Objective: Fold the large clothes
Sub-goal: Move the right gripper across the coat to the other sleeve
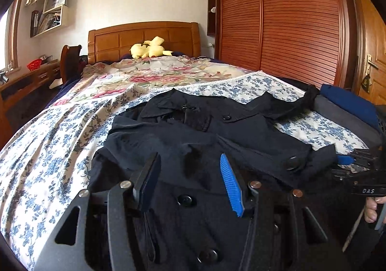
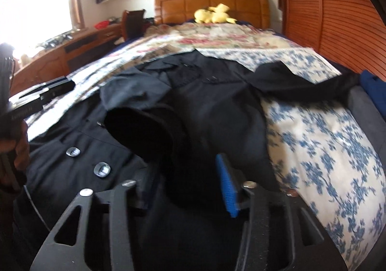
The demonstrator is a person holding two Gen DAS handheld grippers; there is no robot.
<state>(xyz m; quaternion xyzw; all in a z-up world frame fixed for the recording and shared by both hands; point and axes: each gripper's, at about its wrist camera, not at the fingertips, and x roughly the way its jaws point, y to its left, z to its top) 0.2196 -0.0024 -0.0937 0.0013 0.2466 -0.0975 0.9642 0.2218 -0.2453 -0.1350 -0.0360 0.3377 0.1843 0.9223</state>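
Right hand-held gripper (image 1: 347, 162), seemingly "DAS"-marked

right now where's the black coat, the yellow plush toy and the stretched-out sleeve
black coat (image 1: 253, 133), left wrist view, on its front panel
yellow plush toy (image 1: 149, 50), left wrist view, on its body by the headboard
stretched-out sleeve (image 2: 301, 85), right wrist view, on the middle of the sleeve
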